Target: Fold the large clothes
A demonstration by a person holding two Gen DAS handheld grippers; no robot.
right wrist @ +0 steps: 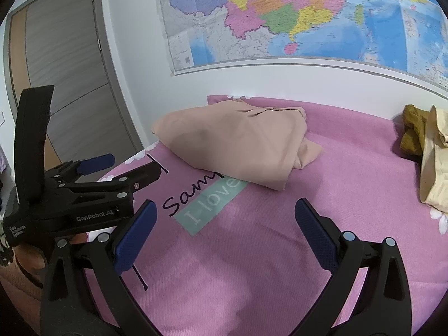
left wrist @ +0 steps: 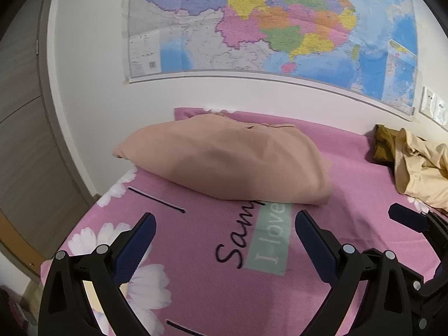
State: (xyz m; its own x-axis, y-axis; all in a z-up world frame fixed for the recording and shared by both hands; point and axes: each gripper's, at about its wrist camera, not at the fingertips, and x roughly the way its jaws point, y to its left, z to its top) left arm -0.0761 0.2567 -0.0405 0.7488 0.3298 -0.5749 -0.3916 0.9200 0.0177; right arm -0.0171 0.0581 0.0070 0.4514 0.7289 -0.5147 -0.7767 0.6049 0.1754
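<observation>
Both the left gripper and right gripper hang spread and empty above the pink bedsheet. The folded peach garment lies ahead of them, near the wall map. Risk: a careless grab would undo its loose right flap. Only the right wrist view shows that flap's splay; the unfolded yellow clothes lie right of the garment.

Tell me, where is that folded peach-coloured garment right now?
The folded peach garment lies on the pink bedsheet near the wall, under the map. In both views it sits ahead of the open tools, left of the crumpled cream clothes.
</observation>
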